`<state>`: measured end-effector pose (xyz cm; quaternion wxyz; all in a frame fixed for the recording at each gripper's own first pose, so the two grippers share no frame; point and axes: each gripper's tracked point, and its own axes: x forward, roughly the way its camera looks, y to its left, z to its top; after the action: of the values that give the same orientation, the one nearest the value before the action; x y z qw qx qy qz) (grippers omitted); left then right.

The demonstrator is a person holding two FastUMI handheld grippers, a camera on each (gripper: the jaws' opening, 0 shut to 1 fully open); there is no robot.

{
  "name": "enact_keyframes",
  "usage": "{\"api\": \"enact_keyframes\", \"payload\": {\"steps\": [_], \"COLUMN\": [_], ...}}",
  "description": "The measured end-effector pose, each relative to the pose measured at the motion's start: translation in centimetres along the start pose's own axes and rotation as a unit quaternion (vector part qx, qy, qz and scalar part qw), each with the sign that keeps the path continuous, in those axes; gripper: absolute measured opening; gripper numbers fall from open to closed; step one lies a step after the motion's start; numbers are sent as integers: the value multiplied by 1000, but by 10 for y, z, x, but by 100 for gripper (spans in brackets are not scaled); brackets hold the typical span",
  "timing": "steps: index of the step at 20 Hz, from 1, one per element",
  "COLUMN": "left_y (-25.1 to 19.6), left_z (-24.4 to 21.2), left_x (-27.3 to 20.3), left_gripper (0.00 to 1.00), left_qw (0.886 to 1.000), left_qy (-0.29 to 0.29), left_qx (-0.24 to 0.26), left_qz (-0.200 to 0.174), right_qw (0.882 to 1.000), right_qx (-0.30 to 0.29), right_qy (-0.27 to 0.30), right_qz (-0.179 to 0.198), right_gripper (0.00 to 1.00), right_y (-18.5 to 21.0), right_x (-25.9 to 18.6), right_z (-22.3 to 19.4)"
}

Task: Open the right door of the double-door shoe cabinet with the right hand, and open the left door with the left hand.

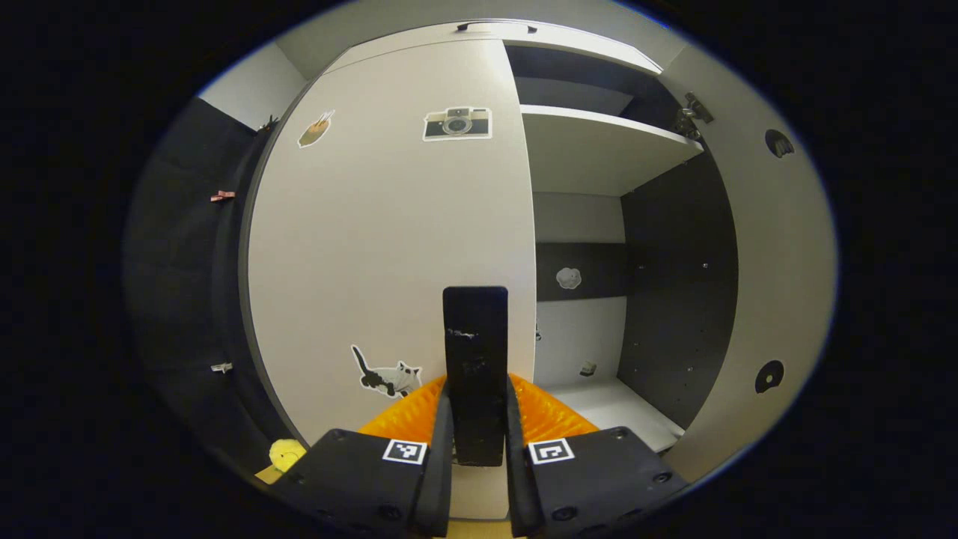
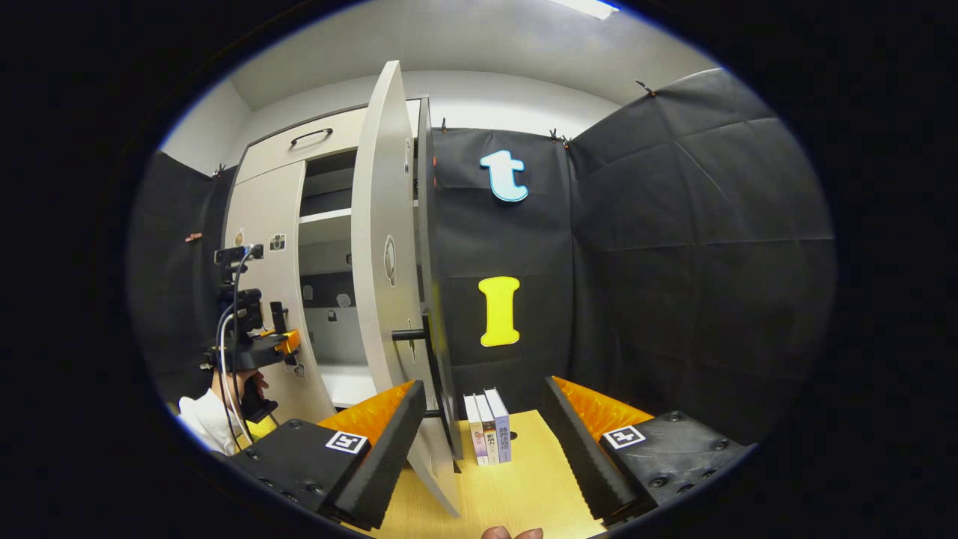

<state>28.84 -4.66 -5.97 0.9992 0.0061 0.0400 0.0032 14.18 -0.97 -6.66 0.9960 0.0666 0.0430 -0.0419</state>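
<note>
In the left gripper view, the white left door (image 1: 389, 239) with its stickers stands closed right in front of me. Its black upright handle (image 1: 475, 322) sits between my left gripper's (image 1: 479, 385) fingers, and both pads press on it. The right door (image 1: 778, 262) is swung wide open, baring the shelves. In the right gripper view, that open right door (image 2: 378, 247) shows nearly edge-on with its black handle (image 2: 408, 335) just above my left finger. My right gripper (image 2: 483, 389) is open and holds nothing. Farther left, the left gripper (image 2: 277, 340) and a hand hold the left door (image 2: 269, 217).
Inside the cabinet are a white shelf (image 1: 599, 150) and a white floor board (image 1: 621, 408). A drawer with a black handle (image 2: 310, 136) tops the cabinet. Three books (image 2: 490, 427) stand on the yellow table (image 2: 516, 486) by the door's edge. A yellow toy (image 1: 286, 453) lies low left.
</note>
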Motion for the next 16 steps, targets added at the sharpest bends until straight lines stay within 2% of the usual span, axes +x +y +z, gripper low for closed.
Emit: {"api": "enact_keyframes", "payload": {"steps": [4,5,6,10,16], "left_y": [-1,-1,0,5,38], "left_z": [0,1,3,5,-3], "left_x": [-4,-5,-9,-34,-91], "left_gripper": [22,21,20,19,18], "left_qw": [999,999,999,998,996], "left_qy": [14,16,15,16,20], "left_qx": [-28,-27,-24,-38,-41], "left_qz": [-29,-33,-34,-52,-75], "right_qw": [1000,1000,1000,1000,999], "right_qx": [-10,-9,-7,-7,-18], "right_qy": [-7,-7,-8,-14,-22], "right_qz": [1,2,5,15,33], "right_gripper": [98,100,98,98,98], "right_y": [-2,0,1,7,17], "right_x": [-1,-3,-4,-6,-10], "right_z": [3,4,4,7,10]}}
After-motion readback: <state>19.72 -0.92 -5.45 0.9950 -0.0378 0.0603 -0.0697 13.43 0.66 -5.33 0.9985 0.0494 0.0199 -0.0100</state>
